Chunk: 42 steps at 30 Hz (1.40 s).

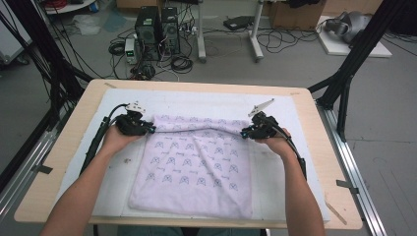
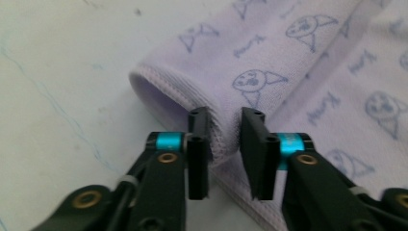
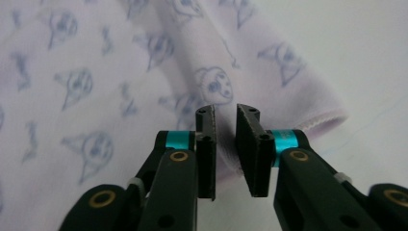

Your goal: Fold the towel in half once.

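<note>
One lilac towel (image 1: pixel 194 164) printed with small cartoon faces lay on a white mat (image 1: pixel 295 123) that covered the wooden counter (image 1: pixel 69 147). Its far edge was folded over and lifted into a ridge stretched between the two grippers.

The left gripper (image 2: pixel 225 126) had the stitched hem of the towel's folded corner between its two black jaws. The jaws stood a little apart, the hem lay against the left-hand jaw, and I could not tell whether both pads pressed on it. Left of that gripper there was bare mat.

The right gripper (image 3: pixel 225 120) sat at the opposite corner, with the fold rising just ahead of its narrowly parted jaws. Whether they pinched the cloth was unclear.

Nothing blocked either gripper. Well beyond them, on the floor past the counter, stood two black computer towers (image 1: pixel 157 32) among loose cables.
</note>
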Tool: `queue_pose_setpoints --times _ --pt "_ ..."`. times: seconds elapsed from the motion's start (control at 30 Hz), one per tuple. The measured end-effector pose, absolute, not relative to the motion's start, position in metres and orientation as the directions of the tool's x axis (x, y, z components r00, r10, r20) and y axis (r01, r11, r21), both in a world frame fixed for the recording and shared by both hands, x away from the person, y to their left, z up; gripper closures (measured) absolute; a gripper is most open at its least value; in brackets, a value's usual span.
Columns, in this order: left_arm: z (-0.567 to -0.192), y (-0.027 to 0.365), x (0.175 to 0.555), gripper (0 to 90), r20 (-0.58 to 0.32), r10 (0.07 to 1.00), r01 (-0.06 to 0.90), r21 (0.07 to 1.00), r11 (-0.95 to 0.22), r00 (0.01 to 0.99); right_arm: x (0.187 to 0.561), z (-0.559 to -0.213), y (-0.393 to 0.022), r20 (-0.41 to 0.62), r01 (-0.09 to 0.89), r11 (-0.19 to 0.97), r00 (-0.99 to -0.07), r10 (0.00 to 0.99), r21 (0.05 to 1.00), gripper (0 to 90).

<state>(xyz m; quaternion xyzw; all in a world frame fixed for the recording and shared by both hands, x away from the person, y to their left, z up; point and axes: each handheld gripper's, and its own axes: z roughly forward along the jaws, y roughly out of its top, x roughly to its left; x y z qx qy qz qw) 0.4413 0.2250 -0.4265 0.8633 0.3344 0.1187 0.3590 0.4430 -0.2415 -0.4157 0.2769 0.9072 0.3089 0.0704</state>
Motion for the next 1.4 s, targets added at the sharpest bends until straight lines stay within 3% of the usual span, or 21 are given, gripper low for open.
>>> queue_pose_setpoints --times 0.1,0.3,0.57,0.67,0.73,0.8,0.9,1.0,1.07,1.1,1.13,1.27,1.4 --pt "-0.415 0.23 0.438 61.1 -0.028 0.674 0.469 0.74 -0.483 0.738 0.441 -0.407 -0.247 0.052 0.453 0.63 -0.835 0.548 0.631 71.5" --pt "-0.396 0.23 0.441 68.9 -0.008 0.717 0.402 0.833 -0.381 0.697 0.447 -0.384 -0.246 0.008 0.41 0.576 -0.819 0.573 0.707 71.8" --pt "-0.429 0.213 0.454 71.0 0.023 0.71 0.478 0.724 -0.498 0.704 0.459 -0.42 -0.236 -0.025 0.468 0.636 -0.793 0.608 0.614 69.8" --pt "-0.436 0.212 0.456 69.6 0.006 0.722 0.493 0.726 -0.479 0.692 0.458 -0.426 -0.236 -0.03 0.467 0.635 -0.791 0.611 0.615 69.6" --pt "-0.436 0.212 0.456 71.9 0.003 0.718 0.492 0.726 -0.48 0.696 0.458 -0.427 -0.237 -0.015 0.473 0.629 -0.792 0.611 0.617 74.9" --pt "-0.435 0.207 0.455 83.9 0.048 0.714 0.471 0.72 -0.509 0.698 0.458 -0.426 -0.235 -0.006 0.472 0.638 -0.801 0.598 0.609 84.4" --pt "-0.432 0.203 0.457 86.1 0.082 0.73 0.461 0.726 -0.51 0.679 0.46 -0.422 -0.231 -0.005 0.476 0.646 -0.803 0.596 0.596 86.2" --pt "-0.413 0.205 0.471 86.2 0.1 0.814 0.443 0.797 -0.409 0.572 0.47 -0.404 -0.233 -0.064 0.464 0.636 -0.776 0.627 0.616 86.2" --pt "-0.394 0.205 0.479 80.7 0.113 0.885 0.398 0.862 -0.313 0.451 0.48 -0.387 -0.234 -0.136 0.467 0.59 -0.697 0.704 0.659 81.4" --pt "-0.388 0.205 0.482 69.9 0.107 0.906 0.389 0.878 -0.279 0.409 0.485 -0.375 -0.235 -0.131 0.466 0.512 -0.634 0.762 0.722 80.0" --pt "-0.386 0.206 0.484 63.3 0.089 0.908 0.399 0.877 -0.266 0.41 0.487 -0.371 -0.234 -0.137 0.451 0.487 -0.613 0.778 0.748 76.5" --pt "-0.395 0.212 0.483 58.7 0.078 0.882 0.472 0.821 -0.321 0.465 0.487 -0.383 -0.226 -0.138 0.471 0.548 -0.659 0.74 0.691 67.8" --pt "-0.408 0.216 0.469 55.6 0.05 0.863 0.483 0.812 -0.327 0.502 0.481 -0.393 -0.227 -0.09 0.526 0.583 -0.691 0.717 0.619 58.8"
